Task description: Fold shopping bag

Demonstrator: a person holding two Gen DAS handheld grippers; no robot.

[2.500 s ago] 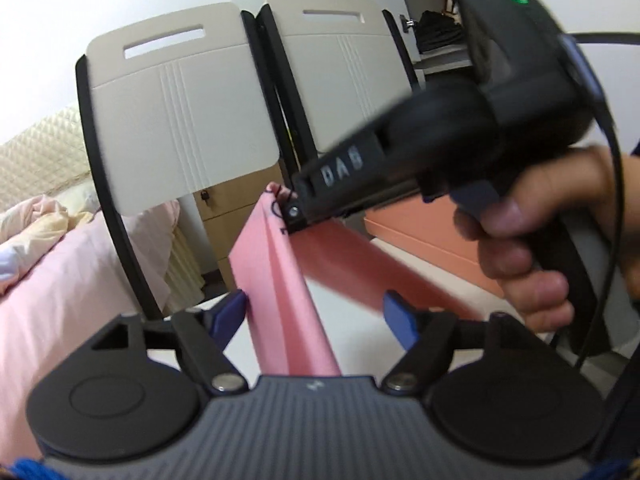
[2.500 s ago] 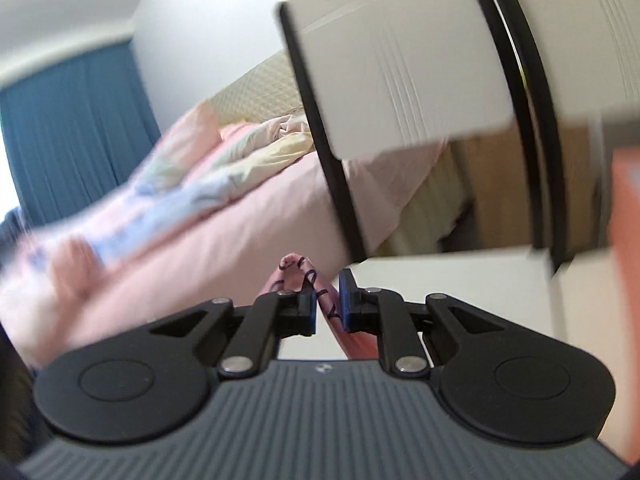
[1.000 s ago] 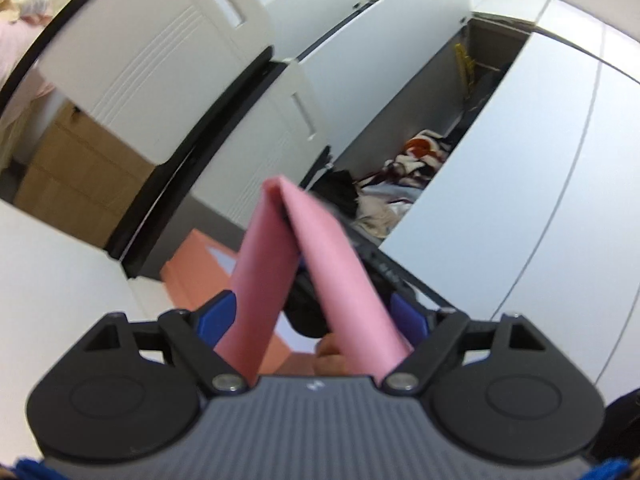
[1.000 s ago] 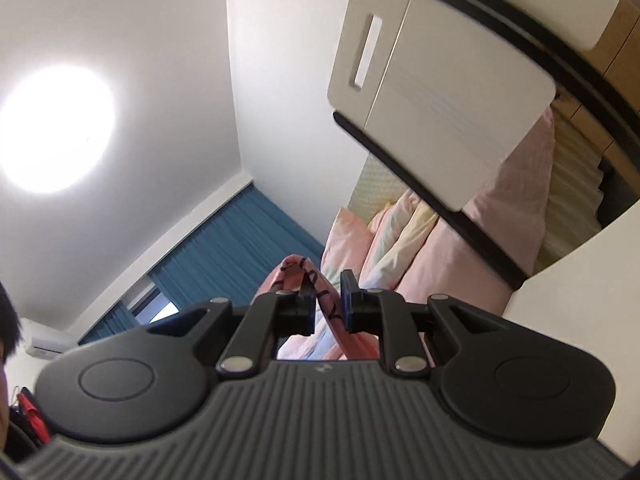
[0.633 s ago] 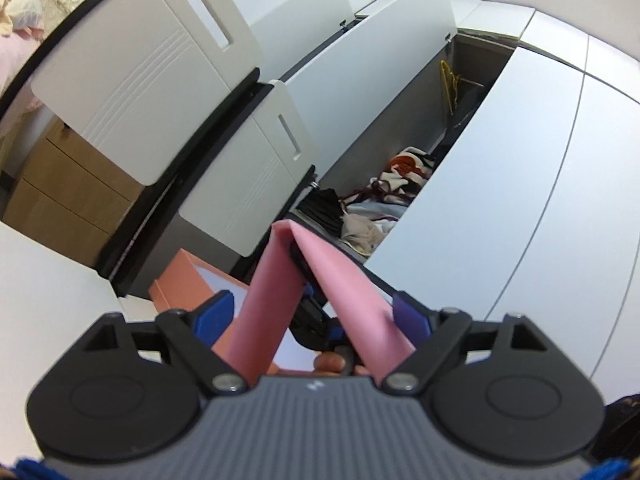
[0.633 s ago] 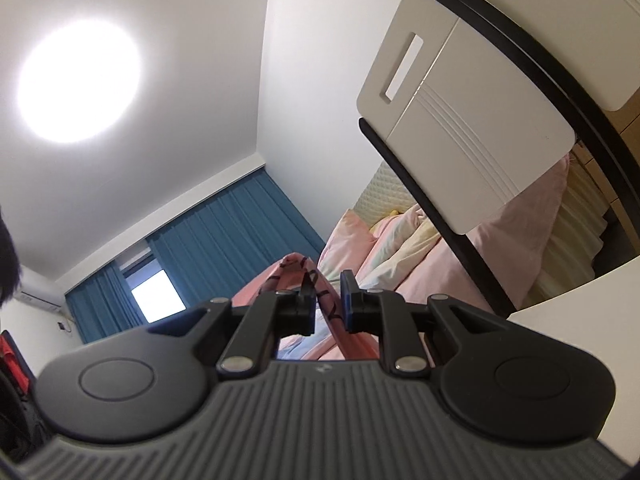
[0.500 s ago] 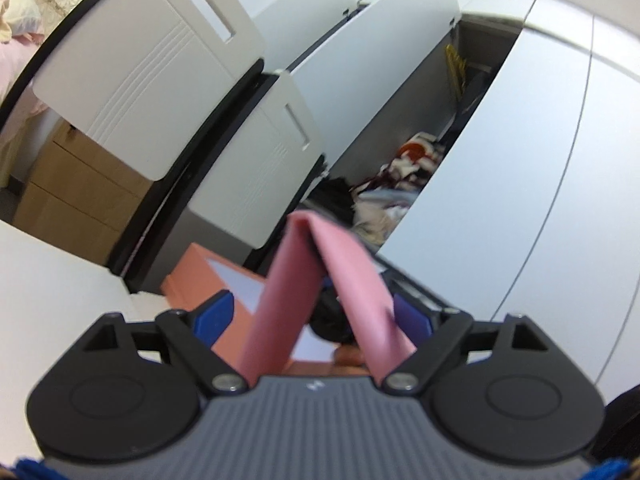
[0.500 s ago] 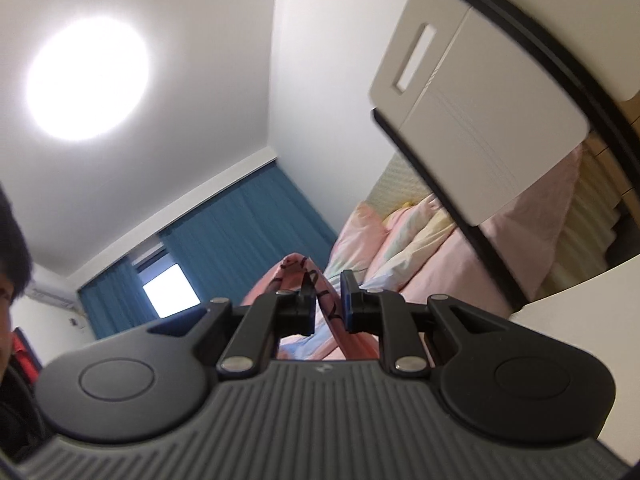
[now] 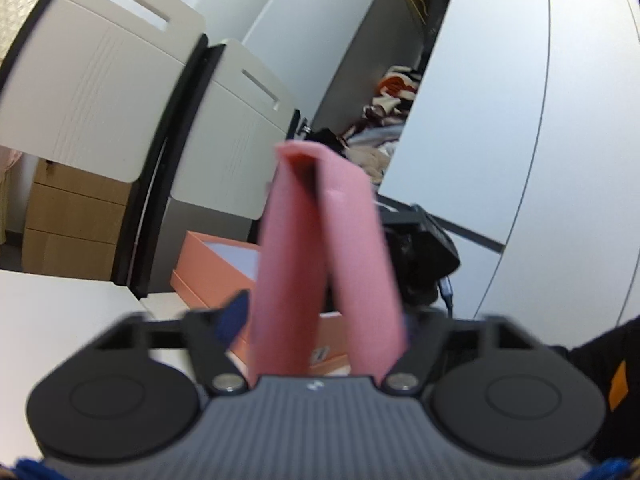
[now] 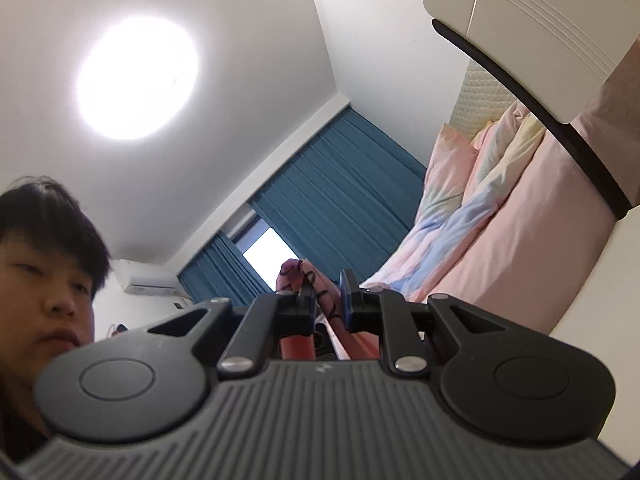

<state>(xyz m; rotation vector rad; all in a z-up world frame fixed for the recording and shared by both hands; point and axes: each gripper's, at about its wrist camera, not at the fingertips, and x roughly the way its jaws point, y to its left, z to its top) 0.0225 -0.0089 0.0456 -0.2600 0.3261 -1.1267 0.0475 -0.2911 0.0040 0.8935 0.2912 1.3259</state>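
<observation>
the pink shopping bag (image 9: 320, 248) hangs in the air above the white table (image 9: 60, 312), doubled over into a narrow band with its bend uppermost, so that both halves drop side by side toward the left hand-held gripper (image 9: 320, 316); that gripper's jaws are closing with the two layers between them, the blue left pad (image 9: 234, 314) not yet clearly pressing, probably to pin the halves together lower down; the right hand-held gripper (image 10: 326, 300) points upward toward the ceiling lamp (image 10: 136, 76) and is clamped tight on a printed end of the bag (image 10: 298, 276), likely keeping the band taut so the fold stays aligned; beyond lie two white chair backs (image 9: 92, 96) and an orange box (image 9: 212, 264) on the table, well clear of the cloth
</observation>
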